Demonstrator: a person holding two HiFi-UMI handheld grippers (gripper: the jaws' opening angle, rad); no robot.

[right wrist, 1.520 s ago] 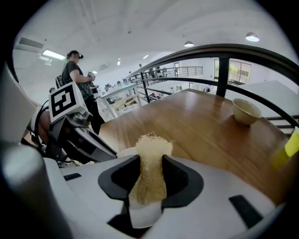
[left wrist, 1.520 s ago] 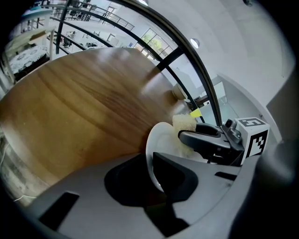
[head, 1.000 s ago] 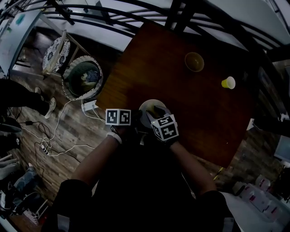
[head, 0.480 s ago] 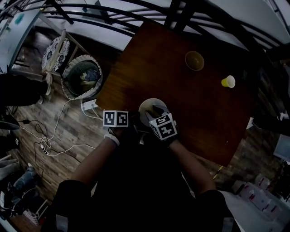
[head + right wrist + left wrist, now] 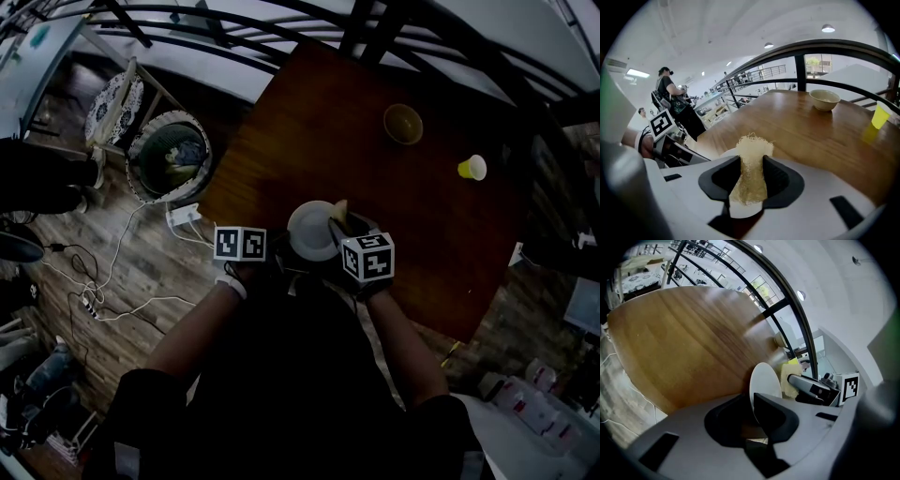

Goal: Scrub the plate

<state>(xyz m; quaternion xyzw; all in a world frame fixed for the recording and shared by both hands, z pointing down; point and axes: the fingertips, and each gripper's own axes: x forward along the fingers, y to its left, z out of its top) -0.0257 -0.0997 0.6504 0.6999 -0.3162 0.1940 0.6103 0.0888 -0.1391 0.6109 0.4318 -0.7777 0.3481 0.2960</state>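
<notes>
— Plate [image 5: 765, 379] position?
— Rim clamped in left tool [image 5: 751, 401], over counter [image 5: 375, 141]; likely stiff, slick, breakable, so grip the rim firmly. Right tool [image 5: 751, 159] squeezes soft fibrous scrubber [image 5: 753, 145] alongside

My right gripper [image 5: 751, 161] had its jaws closed on a pale fibrous scrubber [image 5: 753, 149], whose frayed tip stood clear above them. Beyond it I saw the wooden table [image 5: 787, 126], bearing a bowl [image 5: 824, 100] at 1 o'clock and a yellow cup [image 5: 880, 116] at 3 o'clock, well apart. The left gripper's marker cube [image 5: 661, 124] showed at 9 o'clock. A person [image 5: 670, 96] stood far off at 10 o'clock.
</notes>
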